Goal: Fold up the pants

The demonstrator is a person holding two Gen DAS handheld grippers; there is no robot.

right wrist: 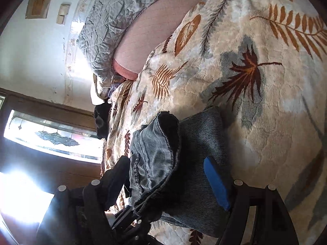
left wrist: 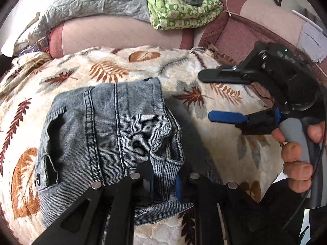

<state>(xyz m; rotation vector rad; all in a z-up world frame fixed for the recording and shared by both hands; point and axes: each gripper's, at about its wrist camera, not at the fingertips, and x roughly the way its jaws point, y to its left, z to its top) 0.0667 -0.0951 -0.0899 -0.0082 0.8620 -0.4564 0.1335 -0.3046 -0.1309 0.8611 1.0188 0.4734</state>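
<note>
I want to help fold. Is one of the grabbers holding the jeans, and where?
Yes. The left gripper pinches the jeans at a bunched hem edge near you. The right gripper is open, holding nothing.

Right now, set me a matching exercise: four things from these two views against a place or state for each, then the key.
1. left gripper
2. right gripper
3. jeans
4. green quilt

A. bunched on the sofa back
B. open, empty, beside the jeans
C. folded on the leaf-print blanket
D. shut on a denim hem

Pairs: 1-D, 2-B, 3-C, 4-A
</note>
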